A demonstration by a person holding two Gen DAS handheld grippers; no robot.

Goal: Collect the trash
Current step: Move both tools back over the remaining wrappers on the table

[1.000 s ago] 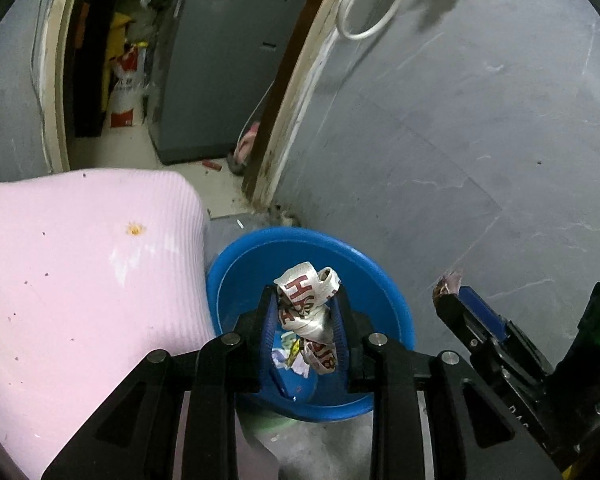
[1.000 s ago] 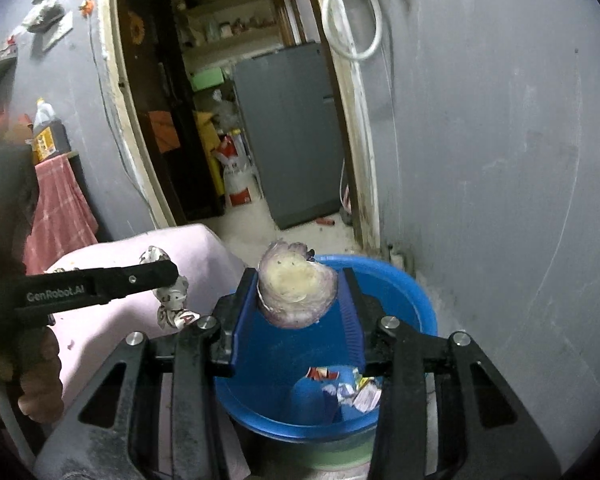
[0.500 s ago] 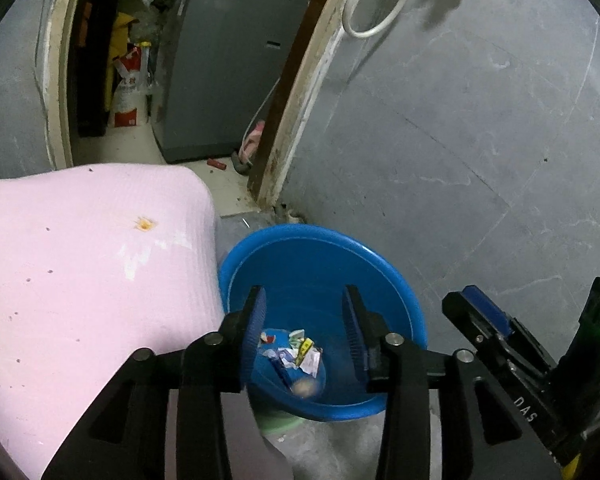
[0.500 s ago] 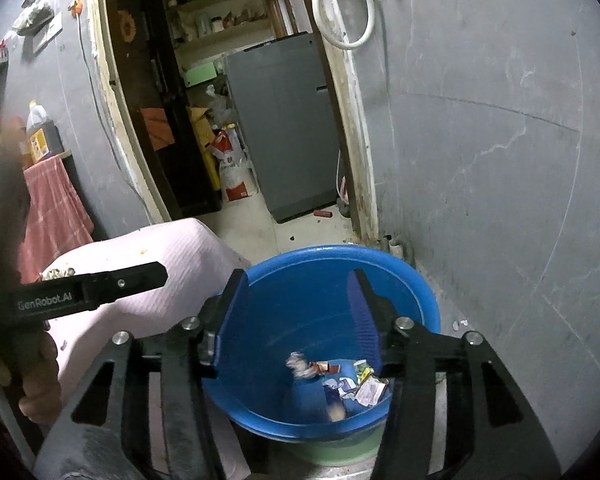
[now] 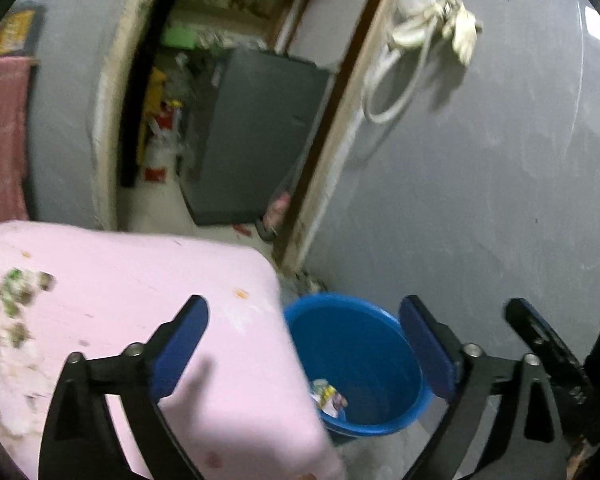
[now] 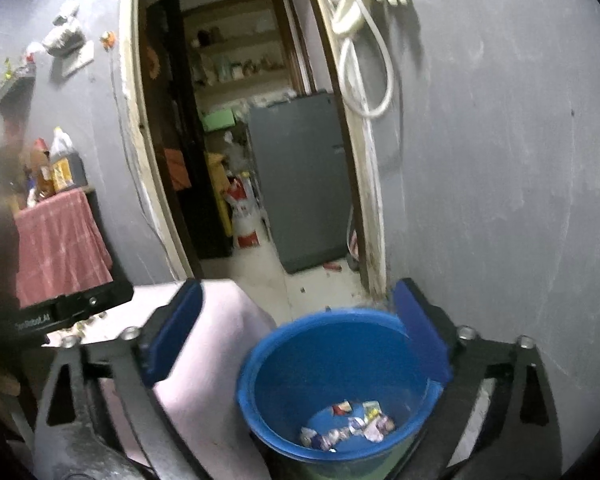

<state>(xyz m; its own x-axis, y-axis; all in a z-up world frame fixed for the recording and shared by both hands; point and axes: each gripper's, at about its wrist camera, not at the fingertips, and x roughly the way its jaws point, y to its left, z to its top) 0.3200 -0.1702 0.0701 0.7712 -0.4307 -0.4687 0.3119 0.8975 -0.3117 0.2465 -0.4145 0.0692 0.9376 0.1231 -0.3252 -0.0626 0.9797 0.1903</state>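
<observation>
A blue bucket (image 5: pixel 356 364) stands on the floor between a pink-covered table (image 5: pixel 112 280) and the grey wall; it also shows in the right wrist view (image 6: pixel 340 384). Crumpled wrappers (image 6: pixel 350 426) lie at its bottom, also seen in the left wrist view (image 5: pixel 328 396). More scraps of trash (image 5: pixel 12 312) lie blurred on the table's left part. My left gripper (image 5: pixel 304 344) is wide open and empty above the table's edge and the bucket. My right gripper (image 6: pixel 296 332) is wide open and empty above the bucket.
A grey wall (image 6: pixel 500 200) rises right of the bucket, with a white hose (image 6: pixel 364 60) hung on it. A doorway behind opens onto a grey fridge (image 6: pixel 300 184). A red cloth (image 6: pixel 60 240) hangs at the left. The table's pink cover (image 6: pixel 220 340) borders the bucket.
Both grippers let their trash fall into the bucket, opened wider and pulled back and up. The left one swung left, so the table's littered part came into view.
</observation>
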